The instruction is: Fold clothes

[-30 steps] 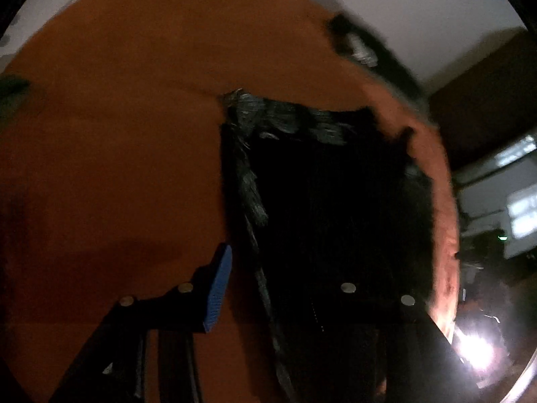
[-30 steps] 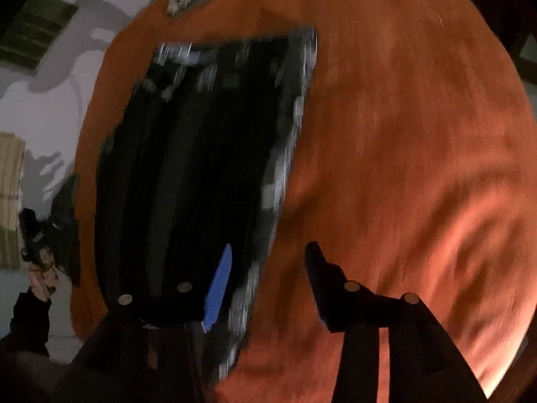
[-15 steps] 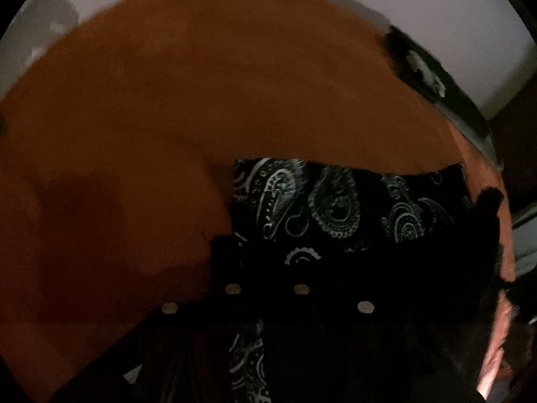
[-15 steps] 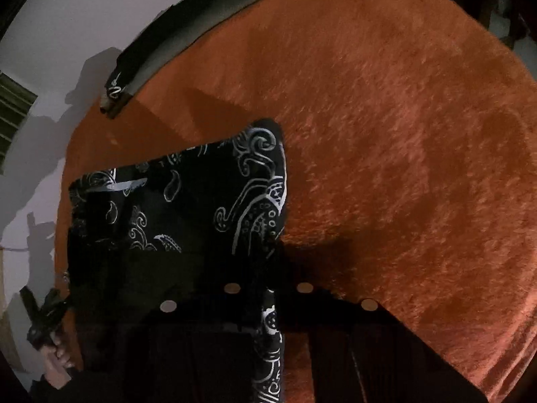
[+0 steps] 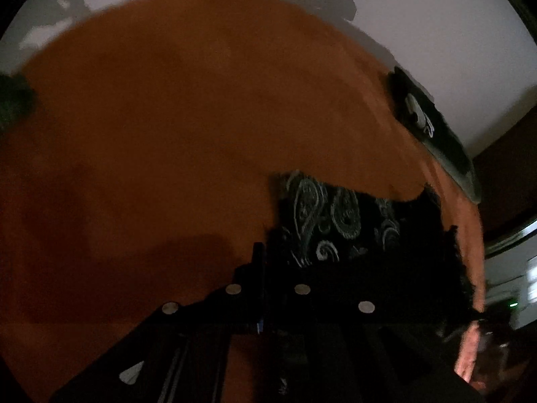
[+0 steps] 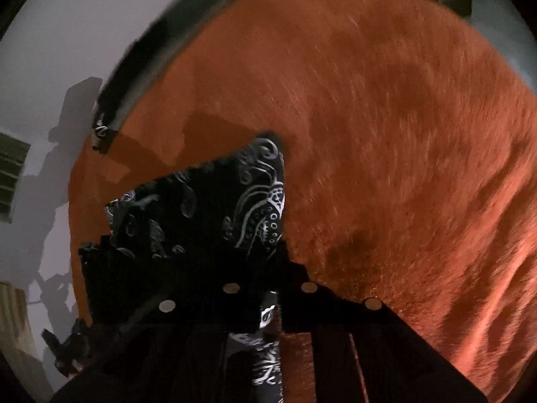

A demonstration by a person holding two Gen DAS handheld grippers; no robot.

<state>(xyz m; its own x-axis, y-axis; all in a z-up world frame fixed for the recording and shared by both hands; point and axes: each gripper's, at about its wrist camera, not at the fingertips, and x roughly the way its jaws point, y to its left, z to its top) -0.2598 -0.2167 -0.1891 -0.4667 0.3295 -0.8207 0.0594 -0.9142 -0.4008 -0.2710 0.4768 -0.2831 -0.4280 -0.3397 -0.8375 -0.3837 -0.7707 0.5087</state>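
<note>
A black cloth with a white paisley print (image 5: 339, 215) lies on an orange fleece surface (image 5: 188, 121). My left gripper (image 5: 268, 262) is shut on the cloth's left edge and holds it just above the surface. In the right wrist view the same cloth (image 6: 235, 201) stands up in front of the camera, and my right gripper (image 6: 273, 268) is shut on its right edge; a strip of cloth hangs down between the fingers. The scene is dim and the fingers merge with the dark cloth.
A dark folded garment with a white logo (image 5: 433, 134) lies at the far edge of the orange surface, also in the right wrist view (image 6: 161, 57). A pale wall (image 5: 436, 16) stands behind. The other gripper's tool (image 6: 70, 346) shows at lower left.
Both grippers have gone from open over the cloth's edges to shut on them. The cloth's near edge is lifted and carried forward, so the paisley border now faces the cameras.
</note>
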